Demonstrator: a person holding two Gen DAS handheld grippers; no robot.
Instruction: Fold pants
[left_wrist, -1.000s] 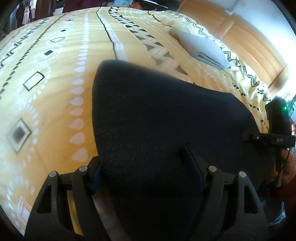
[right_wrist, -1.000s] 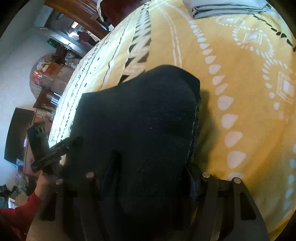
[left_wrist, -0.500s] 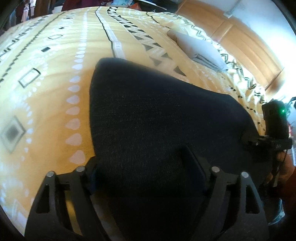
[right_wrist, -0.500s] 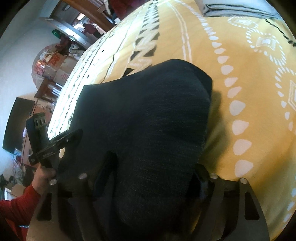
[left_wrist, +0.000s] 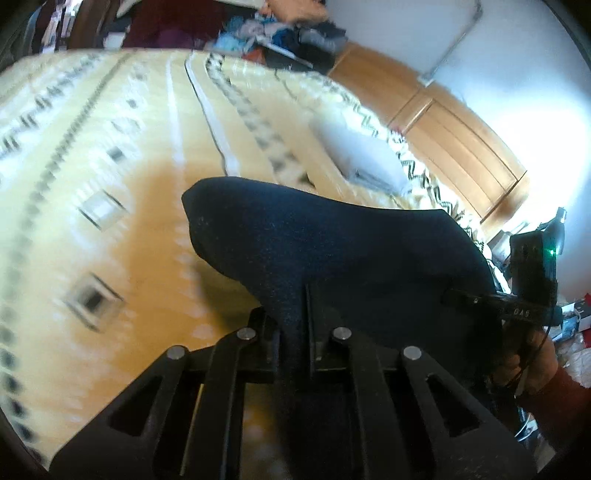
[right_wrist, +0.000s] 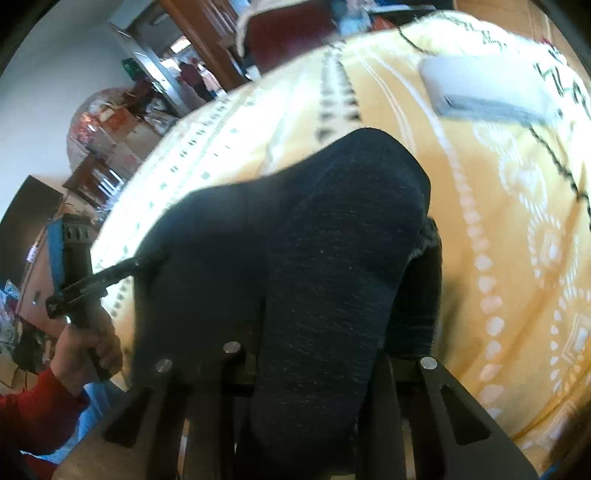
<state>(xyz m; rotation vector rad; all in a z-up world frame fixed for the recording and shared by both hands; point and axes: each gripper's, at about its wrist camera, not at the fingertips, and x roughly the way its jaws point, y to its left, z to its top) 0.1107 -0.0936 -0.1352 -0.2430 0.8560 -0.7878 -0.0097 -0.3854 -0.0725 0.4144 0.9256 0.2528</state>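
Observation:
Dark navy pants (left_wrist: 332, 251) lie on a yellow patterned bedspread (left_wrist: 110, 147), their near edge lifted. My left gripper (left_wrist: 297, 314) is shut on a thin fold of the pants' edge. In the right wrist view the pants (right_wrist: 332, 240) bunch in a thick fold between the jaws of my right gripper (right_wrist: 317, 354). Those jaws are closing on the fold, and the cloth hides the fingertips. Each view also shows the other gripper at the pants' far corner, held by a hand in a red sleeve (right_wrist: 40, 402).
A folded pale grey garment (left_wrist: 362, 158) lies farther up the bed, near a wooden headboard (left_wrist: 461, 136). Piled clothes (left_wrist: 288, 33) sit beyond the bed's far edge. Shelves and furniture (right_wrist: 110, 147) stand past the bed's left side.
Both grippers went from wide open over the flat pants to closed on the near edge. Both rose, and the cloth lifted off the bedspread with them.

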